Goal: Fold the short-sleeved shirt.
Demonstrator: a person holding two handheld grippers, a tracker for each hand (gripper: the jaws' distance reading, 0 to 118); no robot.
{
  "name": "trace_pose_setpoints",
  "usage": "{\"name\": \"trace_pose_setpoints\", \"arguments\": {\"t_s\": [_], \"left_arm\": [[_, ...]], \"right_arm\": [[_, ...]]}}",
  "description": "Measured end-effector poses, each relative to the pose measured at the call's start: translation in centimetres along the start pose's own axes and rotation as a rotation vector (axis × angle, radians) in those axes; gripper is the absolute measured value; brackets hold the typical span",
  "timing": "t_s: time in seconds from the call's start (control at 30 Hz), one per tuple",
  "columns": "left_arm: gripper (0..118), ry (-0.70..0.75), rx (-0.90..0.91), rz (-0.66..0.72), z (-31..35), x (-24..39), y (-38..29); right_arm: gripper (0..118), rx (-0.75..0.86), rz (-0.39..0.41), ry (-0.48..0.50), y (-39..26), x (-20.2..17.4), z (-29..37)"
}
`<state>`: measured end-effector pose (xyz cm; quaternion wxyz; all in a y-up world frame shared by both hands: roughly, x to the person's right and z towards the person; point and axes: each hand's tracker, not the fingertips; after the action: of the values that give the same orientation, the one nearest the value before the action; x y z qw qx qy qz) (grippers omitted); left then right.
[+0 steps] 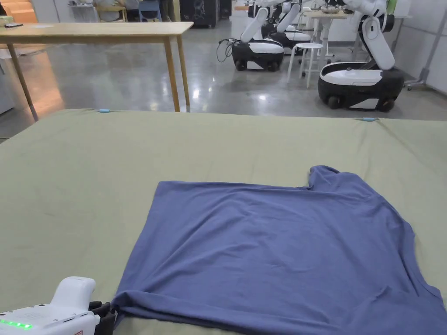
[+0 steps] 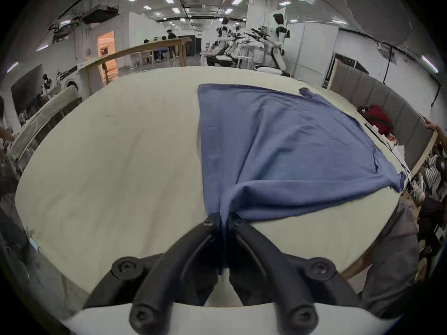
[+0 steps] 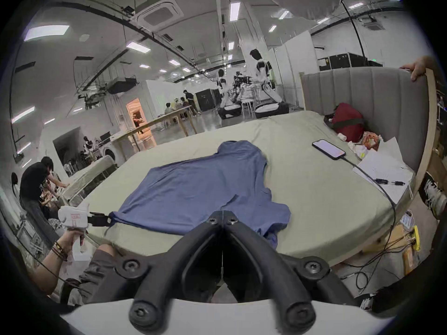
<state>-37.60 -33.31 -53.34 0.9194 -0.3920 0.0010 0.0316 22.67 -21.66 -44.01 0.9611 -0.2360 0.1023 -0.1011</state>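
A blue short-sleeved shirt (image 1: 270,248) lies spread flat on a green-covered bed (image 1: 131,152); one sleeve points to the far right. My left gripper (image 1: 109,315) sits at the bed's near left and is shut on the shirt's near left corner. In the left gripper view the fabric (image 2: 278,147) bunches into a ridge that runs into the closed left gripper (image 2: 223,220). The right gripper view shows the shirt (image 3: 198,190) and the left gripper (image 3: 106,220) pinching that corner. My right gripper (image 3: 222,215) hovers by the bed's near edge, jaws pressed together with nothing between them.
A phone (image 3: 329,149) on a cable, papers (image 3: 384,171) and a red bag (image 3: 348,120) lie at the bed's right end by a grey headboard (image 3: 362,93). Beyond the bed stand a wooden table (image 1: 96,30), a stool (image 1: 307,56) and wheeled robots (image 1: 358,83).
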Motion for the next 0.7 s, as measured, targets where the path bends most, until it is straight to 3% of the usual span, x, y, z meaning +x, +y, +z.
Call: {"name": "trace_pose_setpoints", "arguments": {"t_s": [0.13, 0.23, 0.3, 0.33, 0.37, 0.4, 0.47, 0.53, 0.57, 0.63, 0.67, 0.7], "left_arm": [[3, 0.006, 0.036, -0.009, 0.7, -0.5, 0.4], [3, -0.075, 0.012, 0.081, 0.7, -0.3, 0.2], [3, -0.083, 0.022, 0.087, 1.0, -0.5, 0.1], [3, -0.062, 0.042, 0.062, 1.1, -0.7, 0.2], [3, -0.061, 0.044, 0.057, 1.6, 0.2, 0.4], [3, -0.055, 0.049, 0.050, 1.7, 0.3, 0.3], [3, -0.058, 0.050, 0.054, 1.9, 0.3, 0.0], [3, -0.070, 0.048, 0.065, 2.1, 0.9, 0.2], [3, -0.072, 0.048, 0.071, 2.1, 0.8, 0.1], [3, -0.071, 0.046, 0.074, 2.3, 1.1, 0.3], [3, -0.066, 0.048, 0.074, 2.4, 1.1, 0.3], [3, -0.059, 0.054, 0.067, 2.5, 1.0, 0.3]], "right_arm": [[1, -0.070, 0.040, -0.032, 0.3, 0.2, -1.9], [6, -0.141, 0.139, -0.074, 0.0, 0.8, -5.0], [81, -0.175, 0.200, -0.039, -0.4, 0.6, -7.5], [98, -0.209, 0.195, -0.046, -0.7, 0.8, -8.8], [98, -0.267, 0.194, -0.064, -1.1, 1.1, -10.2], [118, -0.297, 0.200, -0.119, -1.4, 1.3, -10.9], [114, -0.326, 0.187, -0.121, -1.4, 1.8, -12.2], [114, -0.408, 0.196, -0.188, -1.7, 2.3, -13.8], [110, -0.446, 0.200, -0.199, -2.8, 4.0, -14.9], [93, -0.489, 0.200, -0.191, -3.5, 4.5, -15.9], [71, -0.490, 0.195, -0.182, -3.7, 4.6, -16.1], [65, -0.499, 0.190, -0.147, -3.8, 4.3, -16.0]]}}
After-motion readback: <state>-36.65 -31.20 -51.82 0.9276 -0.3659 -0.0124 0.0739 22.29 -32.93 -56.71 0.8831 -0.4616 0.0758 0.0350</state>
